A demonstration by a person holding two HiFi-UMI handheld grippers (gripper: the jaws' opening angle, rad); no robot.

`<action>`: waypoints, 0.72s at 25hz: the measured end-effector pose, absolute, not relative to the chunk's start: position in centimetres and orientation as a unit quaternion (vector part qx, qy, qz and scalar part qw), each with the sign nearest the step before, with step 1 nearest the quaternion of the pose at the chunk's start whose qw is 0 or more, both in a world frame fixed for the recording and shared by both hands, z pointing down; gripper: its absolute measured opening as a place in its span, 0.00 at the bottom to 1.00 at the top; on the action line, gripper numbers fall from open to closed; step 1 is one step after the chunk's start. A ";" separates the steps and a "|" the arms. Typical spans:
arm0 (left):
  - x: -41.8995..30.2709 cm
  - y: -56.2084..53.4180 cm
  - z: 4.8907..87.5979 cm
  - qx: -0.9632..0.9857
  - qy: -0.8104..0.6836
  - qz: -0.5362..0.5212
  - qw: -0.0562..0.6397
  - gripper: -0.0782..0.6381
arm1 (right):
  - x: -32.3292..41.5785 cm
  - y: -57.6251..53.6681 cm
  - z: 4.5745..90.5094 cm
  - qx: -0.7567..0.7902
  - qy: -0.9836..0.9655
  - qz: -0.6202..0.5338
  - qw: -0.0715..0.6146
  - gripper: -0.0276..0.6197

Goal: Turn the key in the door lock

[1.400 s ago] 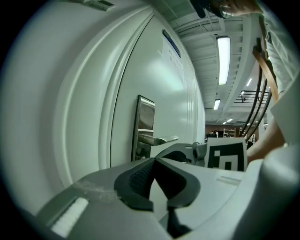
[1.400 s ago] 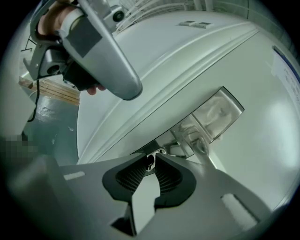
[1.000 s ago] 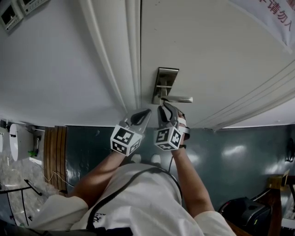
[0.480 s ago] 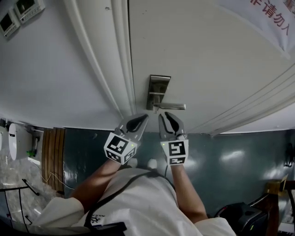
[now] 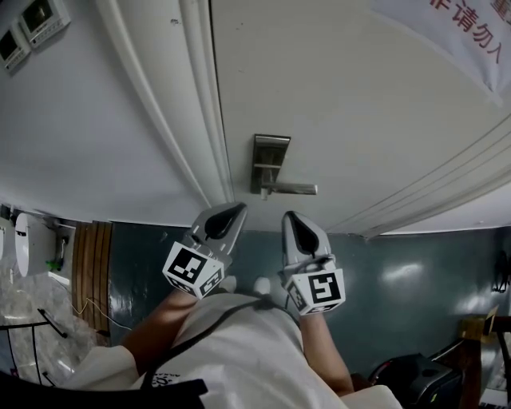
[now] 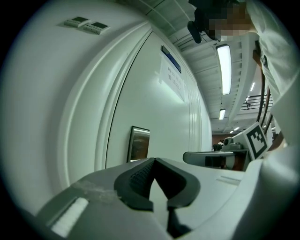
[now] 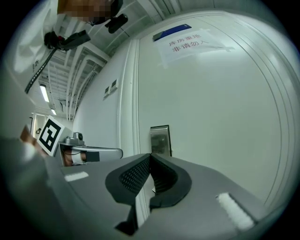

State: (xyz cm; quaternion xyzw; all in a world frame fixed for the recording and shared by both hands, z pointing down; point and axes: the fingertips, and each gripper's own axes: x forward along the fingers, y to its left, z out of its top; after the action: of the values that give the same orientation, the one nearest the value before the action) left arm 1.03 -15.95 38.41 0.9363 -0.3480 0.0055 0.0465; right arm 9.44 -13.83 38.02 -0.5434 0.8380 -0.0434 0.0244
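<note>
A steel lock plate (image 5: 270,156) with a lever handle (image 5: 291,189) sits on the white door (image 5: 359,120). I cannot make out a key in any view. My right gripper (image 5: 293,218) hangs just short of the handle, apart from it. Its jaws have just been closing and are now shut with nothing between them (image 7: 150,155). My left gripper (image 5: 232,209) is beside it, near the door frame, tips together and empty (image 6: 153,160). The lock plate (image 7: 161,138) lies straight ahead in the right gripper view and slightly left (image 6: 138,144) in the left gripper view.
White door-frame moulding (image 5: 196,120) runs left of the lock. A paper notice (image 5: 467,32) is taped on the door's upper right. Two wall panels (image 5: 32,20) sit far left. Dark floor (image 5: 415,272) lies below, with my body and arms close under the grippers.
Both grippers have drawn back from the lock plate. The right one left the spot under the handle, rolled, and closed its jaws. The left stayed shut.
</note>
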 end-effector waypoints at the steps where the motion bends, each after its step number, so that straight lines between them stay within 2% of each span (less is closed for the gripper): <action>1: 1.0 -15.9 38.2 0.936 -0.349 0.004 0.046 0.12 | 9.5 -13.7 38.0 -0.543 0.838 -0.045 0.025 0.06; 18: 1.1 -15.4 38.3 0.936 -0.347 0.001 0.049 0.12 | 9.4 -13.8 38.2 -0.547 0.835 -0.052 0.026 0.05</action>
State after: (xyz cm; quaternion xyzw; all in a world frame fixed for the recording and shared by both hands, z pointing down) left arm 1.12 -15.44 38.25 0.9364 -0.3475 0.0007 0.0491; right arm 9.39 -13.77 38.21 -0.5475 0.8348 -0.0517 0.0259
